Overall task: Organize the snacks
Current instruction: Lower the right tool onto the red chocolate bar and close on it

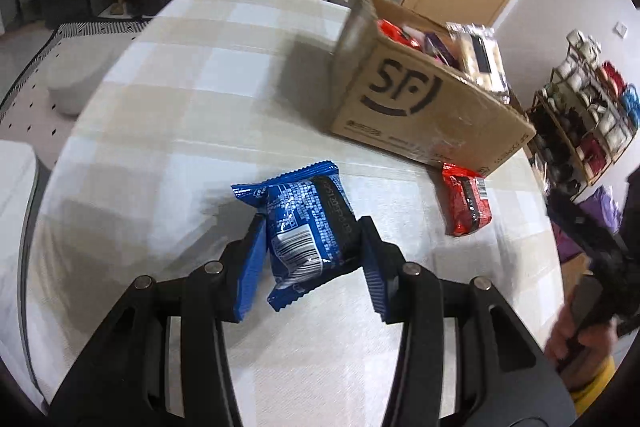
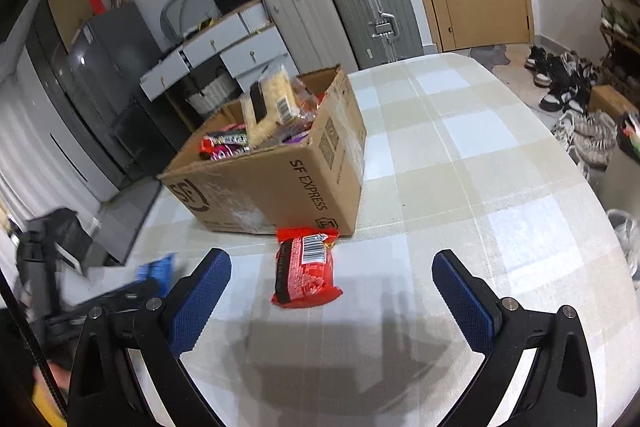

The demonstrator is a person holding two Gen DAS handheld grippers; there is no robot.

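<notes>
Item: snack sorting, carry step. We judge one pack to be in transit to the box and one waiting.

Left claw: clenched on the blue pack, pads pressing both its sides; the pack looks lifted clear of the bench, short of the box.

Right claw: released, jaws wide and nothing between the pads, poised above the red pack.

Red pack: flat on the bench, just in front of the box's near corner, barcode up, apart from both pads.

Box: open-topped cardboard, on the bench. Contents: a tall pale packet standing upright against the far side and rising above the rim; red and purple wrapped bars lying low along the near wall. More lies underneath, too jumbled to list. Some room appears left on the near side.

Next move, as we judge it: carry the blue pack over the box rim and let go above the free space. The right claw needs to drop around the red pack, straddling its narrow width, before closing.

Risk: the tall packet may topple if bumped.
</notes>
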